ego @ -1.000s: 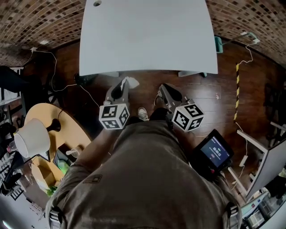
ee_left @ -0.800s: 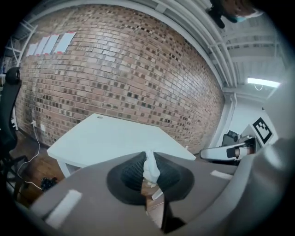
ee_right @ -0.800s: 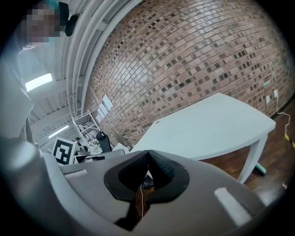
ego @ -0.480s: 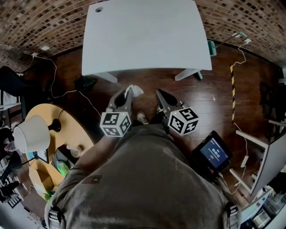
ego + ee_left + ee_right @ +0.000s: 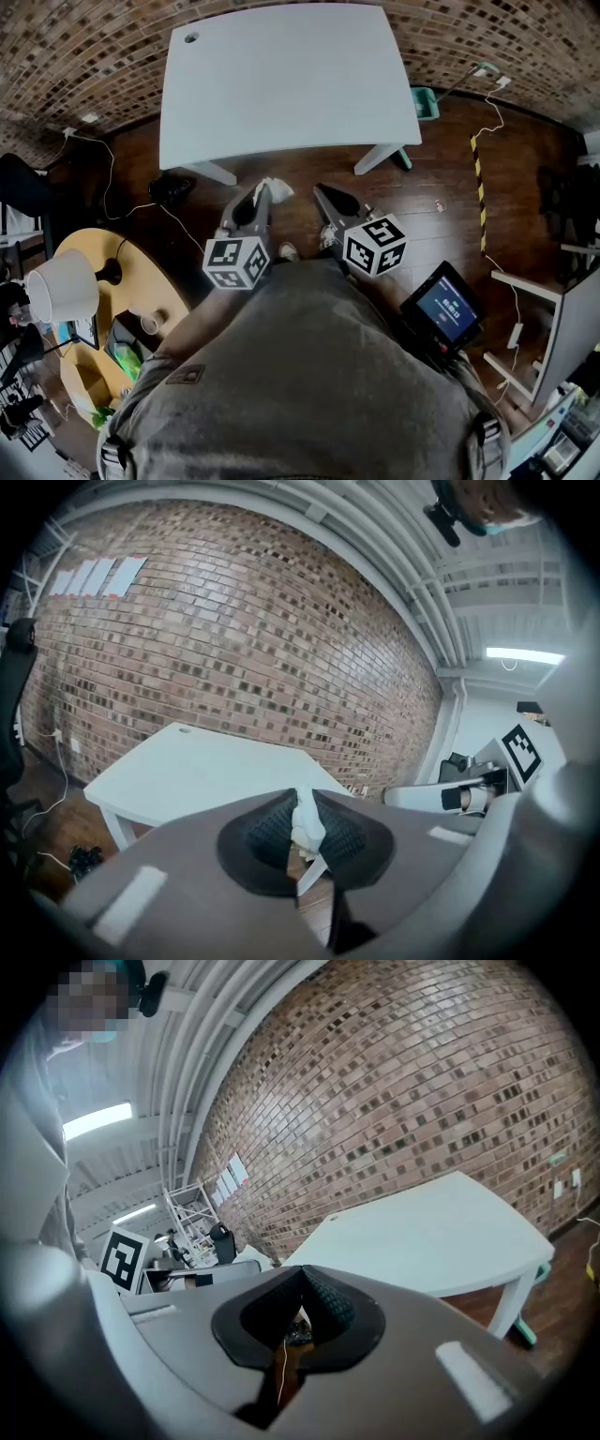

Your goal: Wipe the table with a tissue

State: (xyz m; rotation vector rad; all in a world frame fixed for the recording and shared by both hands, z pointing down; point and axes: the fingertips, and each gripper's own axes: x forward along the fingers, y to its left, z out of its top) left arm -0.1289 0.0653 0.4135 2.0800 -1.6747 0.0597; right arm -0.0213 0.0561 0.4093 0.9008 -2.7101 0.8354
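The left tongs point(image 5: 302, 819) are clamped on a small white tissue point(image 5: 306, 823), which sticks up as a crumpled tuft from between the ribbed pads. In the head view the same tuft shows at the tips, over the dark wooden floor point(image 5: 431, 216) and just short of the near edge of the white surface point(image 5: 281, 84). The tissue is thin, soft and almost weightless. It will likely fold and bunch under pressure, tear if dragged hard, and slide out of a loose hold. Only a small part of it shows past the tips, so a wipe probably has to press that part flat. If not, the pads rather than the paper may rub the top. A grip near the middle of the wad looks safest.

The right tongs point(image 5: 300, 1290) are pressed together with nothing between them, and are held beside the left pair.

The white surface appears bare apart from a small round hole point(image 5: 191, 38) near its far left corner, so nothing on it blocks a stroke. A brick wall point(image 5: 234, 639) stands behind it. To the person's left is a round wooden surface point(image 5: 155, 281) with a white lamp point(image 5: 61, 286), near enough to catch an elbow. A lit screen device point(image 5: 442, 309) sits low at the right, and cables point(image 5: 117, 155) trail over the floor.
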